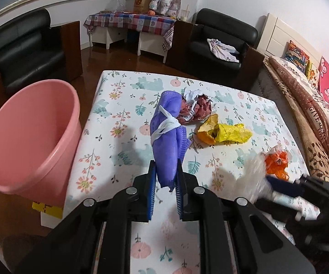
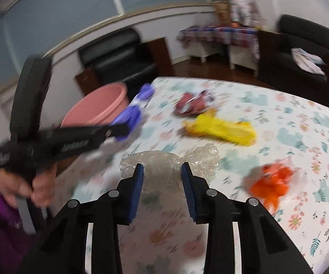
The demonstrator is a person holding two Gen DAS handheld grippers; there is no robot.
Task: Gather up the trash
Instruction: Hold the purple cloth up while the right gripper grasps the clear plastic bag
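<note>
Left gripper (image 1: 165, 171) fingers clamped on soft, light mask (image 1: 168, 134). Right gripper (image 2: 162, 173) fingers half wide around crinkly wrap (image 2: 164, 162); best pinched mid-bunch.

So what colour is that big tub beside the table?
Plain pink all over. The tub shows best in the left wrist view, where it sits sharp and close.
</note>
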